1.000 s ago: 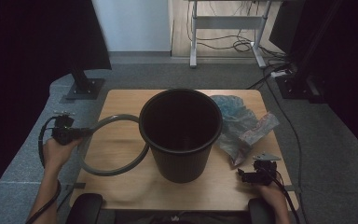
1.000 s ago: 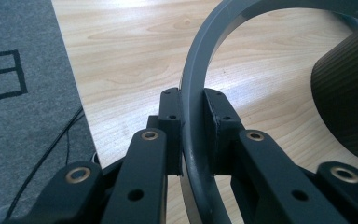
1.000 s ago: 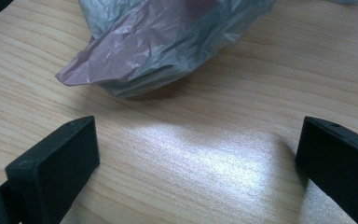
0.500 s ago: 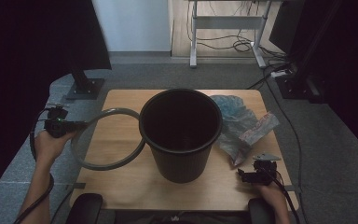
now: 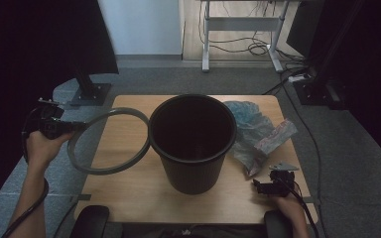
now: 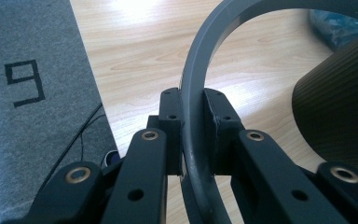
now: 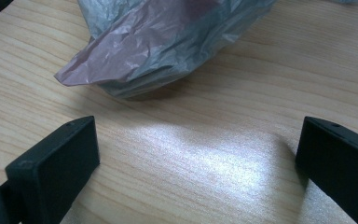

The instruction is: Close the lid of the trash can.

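Note:
A black bucket (image 5: 192,144) stands upright in the middle of the wooden table (image 5: 129,193). A grey ring (image 5: 110,140) leans off the table's left side, touching the bucket's rim. My left gripper (image 5: 74,127) is shut on the ring's left edge, out past the table; in the left gripper view the ring (image 6: 200,84) runs between the jaws, with the left gripper (image 6: 193,100) clamped on it. Crumpled thin plastic bags (image 5: 258,139) lie right of the bucket. My right gripper (image 5: 254,186) rests open near the table's front right, its jaws wide apart just short of the bags (image 7: 163,42).
The bucket's dark wall (image 6: 340,116) rises close on the right in the left gripper view. Grey carpet (image 6: 23,93) with a taped mark lies beside the table. A desk frame (image 5: 238,29) and cables stand behind; a dark stand base (image 5: 90,91) sits at back left.
My left gripper has carried the ring leftward and slightly up, out past the table's left edge. The right gripper has stayed put.

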The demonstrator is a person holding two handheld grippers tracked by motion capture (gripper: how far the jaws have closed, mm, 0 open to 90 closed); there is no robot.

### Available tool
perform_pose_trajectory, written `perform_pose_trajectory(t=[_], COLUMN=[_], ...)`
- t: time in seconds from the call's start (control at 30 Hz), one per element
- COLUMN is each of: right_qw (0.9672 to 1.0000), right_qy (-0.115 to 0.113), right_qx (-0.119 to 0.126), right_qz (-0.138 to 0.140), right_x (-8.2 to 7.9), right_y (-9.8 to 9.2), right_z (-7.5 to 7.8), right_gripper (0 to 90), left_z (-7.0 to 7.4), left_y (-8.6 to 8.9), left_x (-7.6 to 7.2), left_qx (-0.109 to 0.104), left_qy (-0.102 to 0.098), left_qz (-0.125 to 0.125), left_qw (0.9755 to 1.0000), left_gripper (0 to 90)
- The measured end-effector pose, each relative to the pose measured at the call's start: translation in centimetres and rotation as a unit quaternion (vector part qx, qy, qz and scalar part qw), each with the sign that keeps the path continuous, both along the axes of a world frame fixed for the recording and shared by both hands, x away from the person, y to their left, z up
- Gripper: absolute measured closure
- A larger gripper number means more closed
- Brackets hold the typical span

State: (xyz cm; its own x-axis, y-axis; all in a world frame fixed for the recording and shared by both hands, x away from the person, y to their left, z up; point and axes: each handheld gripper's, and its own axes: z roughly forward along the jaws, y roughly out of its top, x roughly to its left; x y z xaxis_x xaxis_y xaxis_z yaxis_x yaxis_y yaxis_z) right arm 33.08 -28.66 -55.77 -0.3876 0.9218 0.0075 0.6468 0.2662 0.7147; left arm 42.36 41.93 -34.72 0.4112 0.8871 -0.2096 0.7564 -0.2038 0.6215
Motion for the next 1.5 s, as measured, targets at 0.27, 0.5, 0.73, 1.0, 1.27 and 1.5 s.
perform_pose_trajectory(t=[0.27,0.5,0.73,1.0,1.27,1.5], right_qw=[1.0000,1.0000,1.0000,1.0000,1.0000,1.0000], right_qy=[0.000,0.000,0.000,0.000,0.000,0.000], right_qx=[0.000,0.000,0.000,0.000,0.000,0.000], right_qz=[0.000,0.000,0.000,0.000,0.000,0.000], right_x=[0.0,0.0,0.0,0.0,0.0,0.0], right_y=[0.0,0.0,0.0,0.0,0.0,0.0], right_z=[0.0,0.0,0.0,0.0,0.0,0.0], right_gripper=[0.0,0.0,0.0,0.0,0.0,0.0], left_z=[1.9,3.5,4.8,6.6,8.0,8.4], left_y=[0.4,0.8,0.8,0.5,-1.0,-2.7], left_x=[-0.1,-0.3,-0.3,-0.3,0.1,0.7], left_qx=[-0.001,-0.003,0.001,0.006,0.009,0.017], left_qy=[-0.002,-0.008,-0.010,-0.016,-0.022,-0.022], left_qz=[0.002,0.005,0.005,0.006,-0.007,-0.020], left_qw=[1.0000,1.0000,0.9999,0.9998,0.9997,0.9994], left_gripper=[78.8,78.8,78.8,78.8,78.8,78.8])
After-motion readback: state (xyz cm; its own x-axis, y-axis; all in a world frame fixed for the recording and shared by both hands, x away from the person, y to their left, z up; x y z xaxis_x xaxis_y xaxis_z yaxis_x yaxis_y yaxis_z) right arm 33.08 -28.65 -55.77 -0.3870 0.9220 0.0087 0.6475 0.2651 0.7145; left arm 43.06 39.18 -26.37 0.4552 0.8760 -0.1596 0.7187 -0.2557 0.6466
